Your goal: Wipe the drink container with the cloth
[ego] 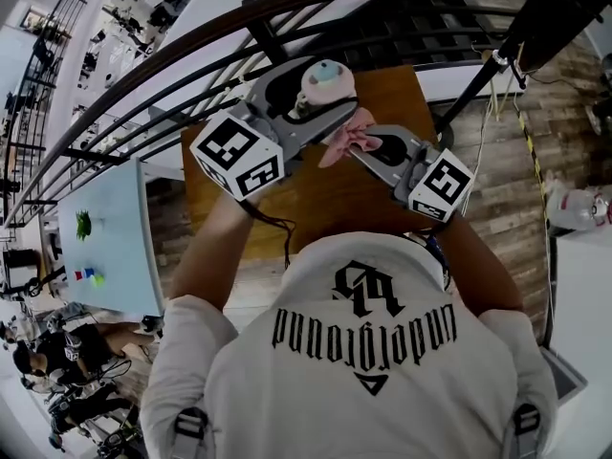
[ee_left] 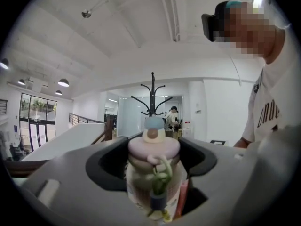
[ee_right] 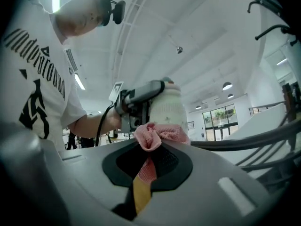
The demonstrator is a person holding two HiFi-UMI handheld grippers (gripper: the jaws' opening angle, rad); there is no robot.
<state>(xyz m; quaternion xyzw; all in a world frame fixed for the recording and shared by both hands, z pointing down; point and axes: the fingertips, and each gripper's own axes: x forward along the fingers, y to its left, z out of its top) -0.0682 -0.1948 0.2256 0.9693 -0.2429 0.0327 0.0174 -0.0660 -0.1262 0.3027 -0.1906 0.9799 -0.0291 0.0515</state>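
While left gripper (ego: 317,98) clamps container (ee_left: 154,171), right gripper (ego: 366,147) pinches cloth (ego: 344,132) alongside

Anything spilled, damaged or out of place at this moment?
Nothing stands out. The left gripper is shut on the drink container, whose lid is on, and the right gripper is shut on the pink cloth, bunched against the container's side. No spill or damage shows on the wooden table.

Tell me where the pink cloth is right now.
The pink cloth sits upper centre in the head view, pinched in the right hand-held gripper, beside the drink container that the left hand-held gripper holds.
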